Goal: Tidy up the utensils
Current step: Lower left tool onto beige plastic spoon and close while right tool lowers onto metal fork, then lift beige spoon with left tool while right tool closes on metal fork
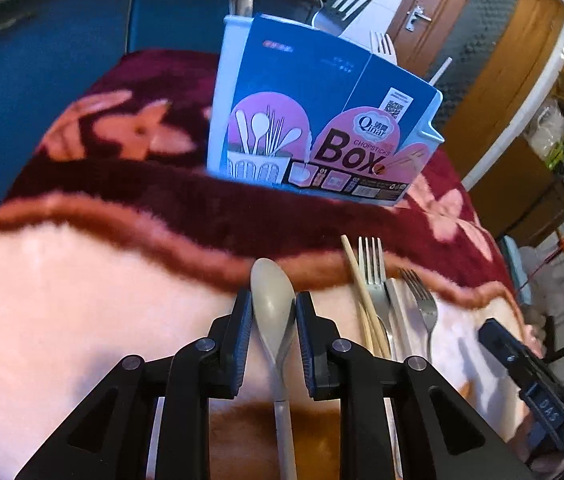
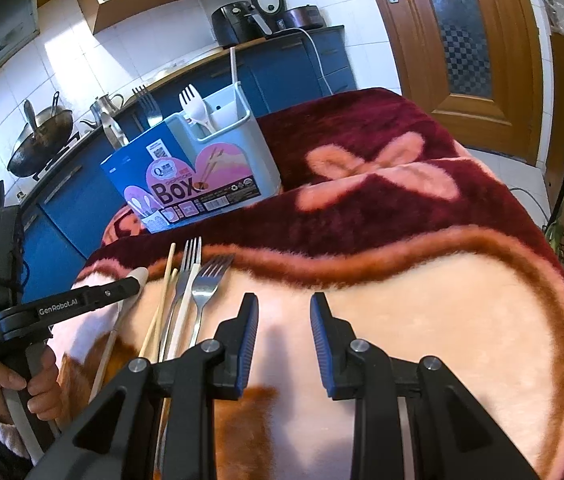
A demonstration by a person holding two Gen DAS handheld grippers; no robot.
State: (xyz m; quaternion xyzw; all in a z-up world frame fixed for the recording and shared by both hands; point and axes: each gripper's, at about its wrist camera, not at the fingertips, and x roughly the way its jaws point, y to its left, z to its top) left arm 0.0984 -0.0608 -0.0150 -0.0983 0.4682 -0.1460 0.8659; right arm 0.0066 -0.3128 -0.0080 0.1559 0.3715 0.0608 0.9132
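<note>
A beige spoon (image 1: 270, 280) lies on the pink and maroon blanket (image 1: 81, 300), and my left gripper (image 1: 273, 308) is shut on its bowl, the blue pads pressing both sides. To its right lie chopsticks (image 1: 362, 296), two metal forks (image 1: 374, 272) and a white handle (image 1: 400, 312). The light blue utensil holder in its "Chopsticks Box" sleeve (image 1: 314, 120) stands upright farther back, with forks sticking out. In the right wrist view my right gripper (image 2: 284, 312) hovers open over bare blanket, right of the forks (image 2: 207, 284). The left gripper (image 2: 133, 282) shows there, low on the spoon.
A hand (image 2: 37, 392) holds the left gripper's handle at the blanket's left edge. Behind the holder (image 2: 257, 148) run blue cabinets and a counter with woks (image 2: 41, 132) and an air fryer (image 2: 237, 24). A wooden door (image 2: 462, 40) stands at the right.
</note>
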